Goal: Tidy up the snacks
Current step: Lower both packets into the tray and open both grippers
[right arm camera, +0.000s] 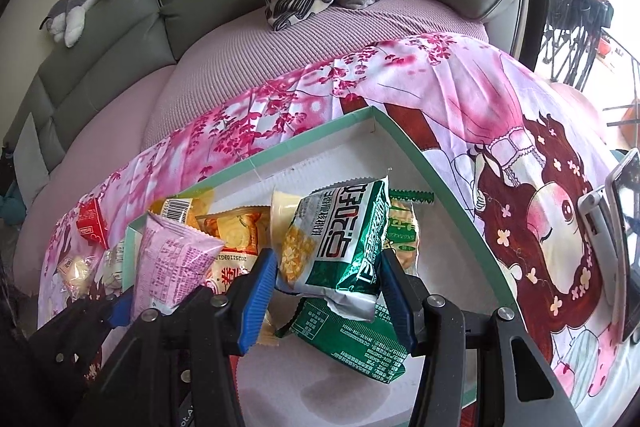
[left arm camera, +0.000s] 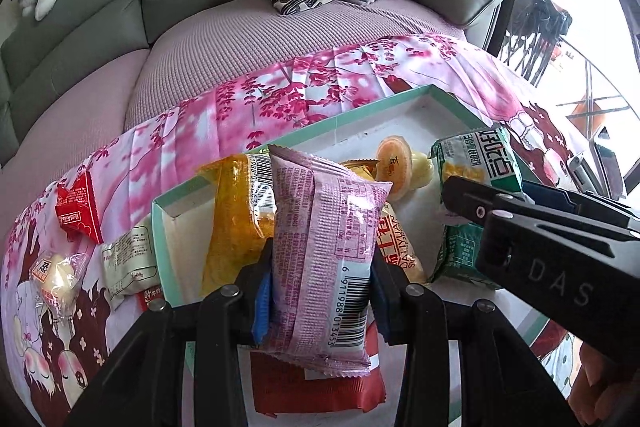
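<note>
Beneath both tongs lies the shallow rectangular cardboard tray (right arm camera: 440,183), mint-rimmed, white inside, on a glossy pink floral cloth (left arm camera: 260,99). Left gripper (left arm camera: 320,291) clamps a crinkly pink foil packet (left arm camera: 320,239) at its barcode end, long axis pointing away from the fingers. Right gripper (right arm camera: 328,287) pinches a puffy green-and-white snack bag (right arm camera: 340,243), tilted, above a flat green pack (right arm camera: 352,343).

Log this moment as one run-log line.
left gripper: shut on pink packet | right gripper: shut on green packet | both over tray
</note>
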